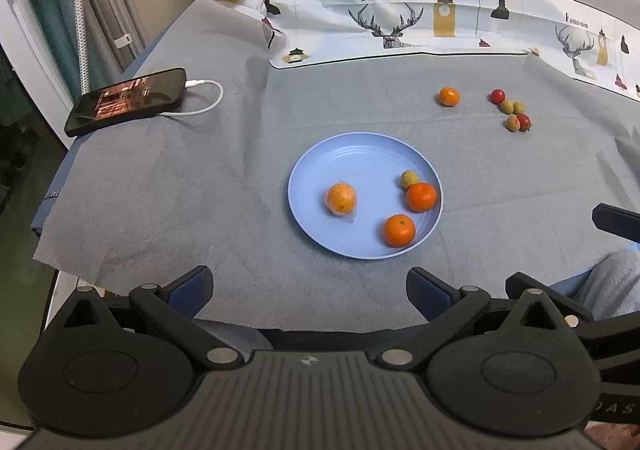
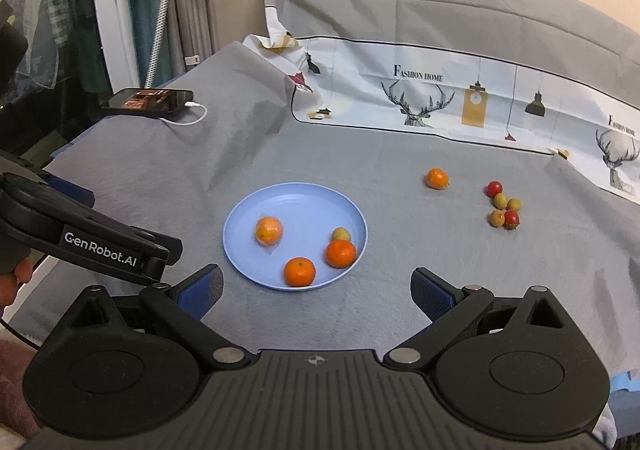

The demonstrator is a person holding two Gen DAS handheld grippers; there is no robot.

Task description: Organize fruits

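Blue plate (image 1: 320, 161) holds three tangerines (image 1: 399, 230), one longan (image 1: 409, 179); both tongs (image 1: 310, 296) (image 2: 316, 292) spread.

**Readable lettering on cloth and gripper**

"FASHION HOME" is showing in dark capitals on the printed cloth (image 1: 400, 21) at the back of the table, above a deer-head drawing; the right wrist view is showing the same words on the cloth (image 2: 420, 89). The wording is repeating farther right on the cloth in both views, smaller and blurred, so it is only partly reading there. "GenRobot.AI" is standing in white letters on the side of the left gripper (image 2: 100, 250), seen from the right wrist. At the lower right edge of the left wrist view, pale letters "OAS" are appearing, cut off. The phone (image 1: 128, 99) screen is glowing, but nothing on it is reading.
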